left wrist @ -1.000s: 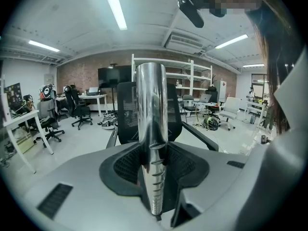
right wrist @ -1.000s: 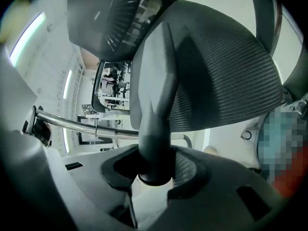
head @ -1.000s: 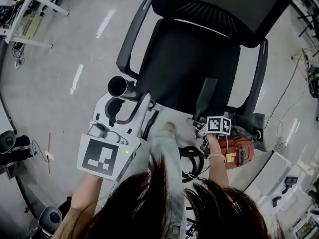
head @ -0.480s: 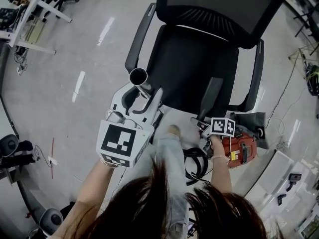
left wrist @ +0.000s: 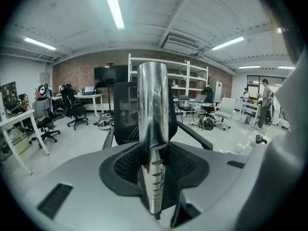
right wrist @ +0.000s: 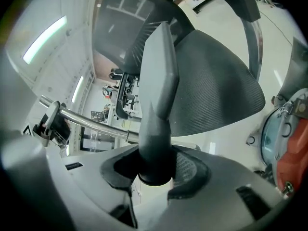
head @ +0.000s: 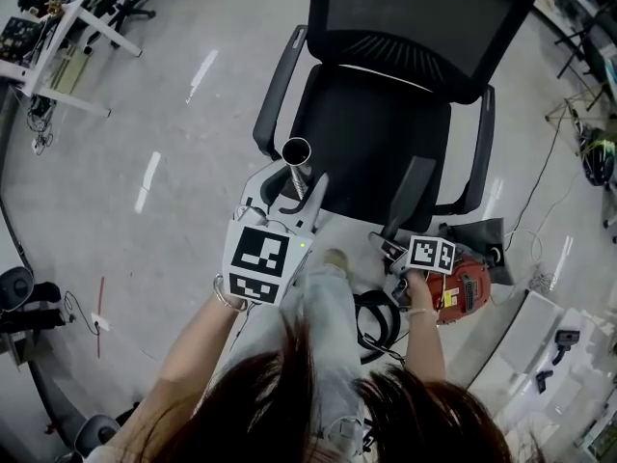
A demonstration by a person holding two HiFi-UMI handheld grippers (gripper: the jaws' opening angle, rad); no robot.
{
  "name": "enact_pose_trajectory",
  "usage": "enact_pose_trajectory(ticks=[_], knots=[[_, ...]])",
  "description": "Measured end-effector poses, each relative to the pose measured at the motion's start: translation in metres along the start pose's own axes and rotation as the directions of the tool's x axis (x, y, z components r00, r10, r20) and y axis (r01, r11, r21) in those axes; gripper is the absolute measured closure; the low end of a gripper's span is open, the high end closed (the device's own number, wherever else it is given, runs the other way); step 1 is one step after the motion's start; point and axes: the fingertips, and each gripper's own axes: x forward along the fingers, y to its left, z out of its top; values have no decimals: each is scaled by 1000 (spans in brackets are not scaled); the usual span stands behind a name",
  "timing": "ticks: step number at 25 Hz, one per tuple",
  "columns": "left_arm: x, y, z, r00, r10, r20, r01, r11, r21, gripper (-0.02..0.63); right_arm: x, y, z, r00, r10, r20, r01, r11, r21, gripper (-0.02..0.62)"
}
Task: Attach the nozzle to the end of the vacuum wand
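While the left gripper (head: 287, 196), frame centre, clamps the chrome vacuum wand (head: 299, 174), the right gripper (head: 390, 247), lower right, clamps the grey nozzle (head: 409, 191); parts apart.

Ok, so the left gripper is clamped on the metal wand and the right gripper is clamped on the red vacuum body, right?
Not quite. The right gripper is clamped on the dark grey nozzle, not the red vacuum body, which sits apart at the edge of the right gripper view. The left gripper is indeed clamped on the metal wand.
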Motion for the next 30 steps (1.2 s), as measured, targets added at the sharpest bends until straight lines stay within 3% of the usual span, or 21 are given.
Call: enact_pose_trajectory(ticks=[20,30], knots=[[-46,-23,-3,998,-59,18,59,998,5,448,-60,106,-47,990,59,129,-46,994,-103,422],[-76,-30,-11,996,-85,-16,85,996,10,448,-88,169,-64,974,101,202,-71,986,-153,422]])
